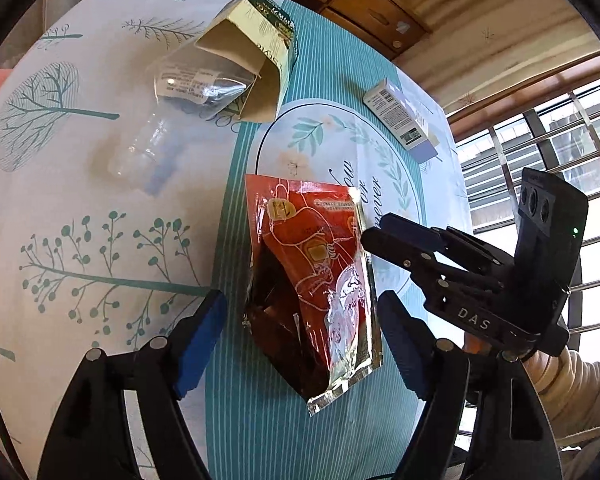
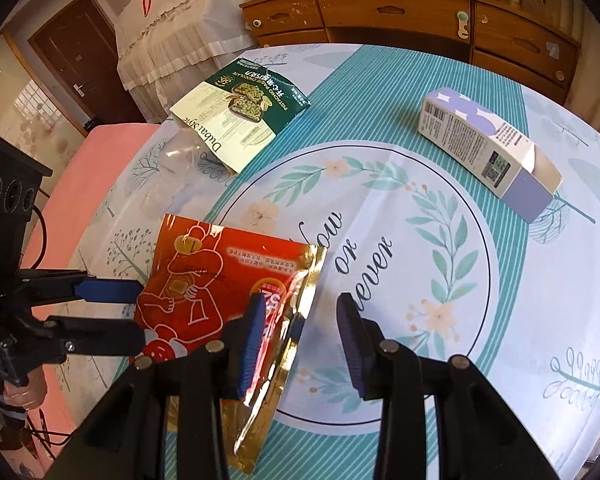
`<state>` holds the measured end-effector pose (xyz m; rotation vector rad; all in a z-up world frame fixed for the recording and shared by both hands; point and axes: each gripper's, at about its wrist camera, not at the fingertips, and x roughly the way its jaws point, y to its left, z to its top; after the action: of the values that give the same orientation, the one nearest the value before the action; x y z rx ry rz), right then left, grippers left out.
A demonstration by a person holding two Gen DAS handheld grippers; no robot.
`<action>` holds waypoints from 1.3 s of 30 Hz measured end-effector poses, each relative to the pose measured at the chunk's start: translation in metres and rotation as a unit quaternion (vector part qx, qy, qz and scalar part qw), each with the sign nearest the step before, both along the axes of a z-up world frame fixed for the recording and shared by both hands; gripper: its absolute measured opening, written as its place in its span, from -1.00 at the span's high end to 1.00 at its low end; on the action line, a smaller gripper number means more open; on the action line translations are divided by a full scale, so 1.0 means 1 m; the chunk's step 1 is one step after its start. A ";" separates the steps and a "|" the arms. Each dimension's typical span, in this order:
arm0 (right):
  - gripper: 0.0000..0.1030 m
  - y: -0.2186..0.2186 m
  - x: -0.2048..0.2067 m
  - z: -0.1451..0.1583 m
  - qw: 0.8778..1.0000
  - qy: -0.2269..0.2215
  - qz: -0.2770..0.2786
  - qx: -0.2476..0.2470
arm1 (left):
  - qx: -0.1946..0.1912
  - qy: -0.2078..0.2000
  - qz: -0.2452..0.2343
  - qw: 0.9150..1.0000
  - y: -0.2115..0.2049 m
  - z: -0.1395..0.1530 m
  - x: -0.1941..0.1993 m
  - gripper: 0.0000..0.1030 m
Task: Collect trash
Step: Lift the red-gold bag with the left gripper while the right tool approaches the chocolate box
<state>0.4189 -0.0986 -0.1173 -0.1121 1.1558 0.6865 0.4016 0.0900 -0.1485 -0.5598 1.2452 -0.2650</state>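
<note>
A red and gold foil pouch (image 1: 312,272) lies flat on the table's teal stripe. My left gripper (image 1: 300,344) is open and straddles it, one blue pad on each side, neither pressing. My right gripper (image 1: 374,232) comes in from the right, its tips close to the pouch's right edge. In the right wrist view the pouch (image 2: 204,280) sits at lower left; my right gripper (image 2: 302,340) stands open, its left finger over the gold edge and nothing pinched. The left gripper (image 2: 140,314) reaches in from the left over the pouch.
An open green chocolate carton (image 2: 240,112) lies at the far side with a clear plastic cup (image 1: 152,140) beside it. A white and purple box (image 2: 488,148) lies at the right. The patterned tablecloth (image 2: 420,240) covers the table; a wooden dresser (image 2: 400,12) stands behind.
</note>
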 end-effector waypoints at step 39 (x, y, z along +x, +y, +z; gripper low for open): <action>0.28 0.035 0.015 0.050 0.994 -0.050 0.061 0.075 | 0.119 -0.079 0.118 0.983 0.012 0.054 -0.003 0.90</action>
<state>0.4339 -0.0634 -0.0669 -0.0891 1.0046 0.8639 0.3984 0.1017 -0.0944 -0.4638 1.0279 0.0381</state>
